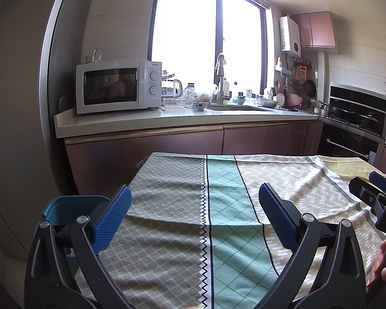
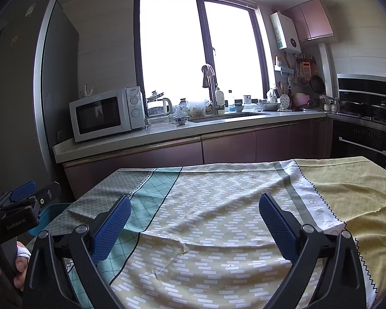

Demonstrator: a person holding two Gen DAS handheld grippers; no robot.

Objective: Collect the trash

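L gripper (image 1: 194,216): jaws wide apart, nothing between the pads, held above the tablecloth (image 1: 218,206) and looking along it twd the counter. R gripper (image 2: 194,221): same, jaws spread, empty, over the yellow-brick part of the cloth. Each shows at the edge of the other's view; fingers of a hand (image 1: 384,265) visible on the R handle.

Trash: none visible on the cloth in either view. Surface looks bare apart from wrinkles and one small dark speck near centre, too small to call. So no heading or long axis to report for a trash item; can't tell where it lies.

Only task-linked thing seen: teal bin (image 1: 72,209), just off the table's L edge, below table level, mouth facing up. Partly hidden behind L gripper's finger; rim looks roughly rectangular, long side prob. running along the table edge, not sure.

Risks, as judged:
- Both grippers sit low over loose, rucked cloth; a pad closing near a fold could pinch fabric and drag it.
- Bin sits close under L gripper; a swing L could knock it.
- Counter clutter by the sink (image 2: 229,117) (bowls, bags) could be mistaken for trash.
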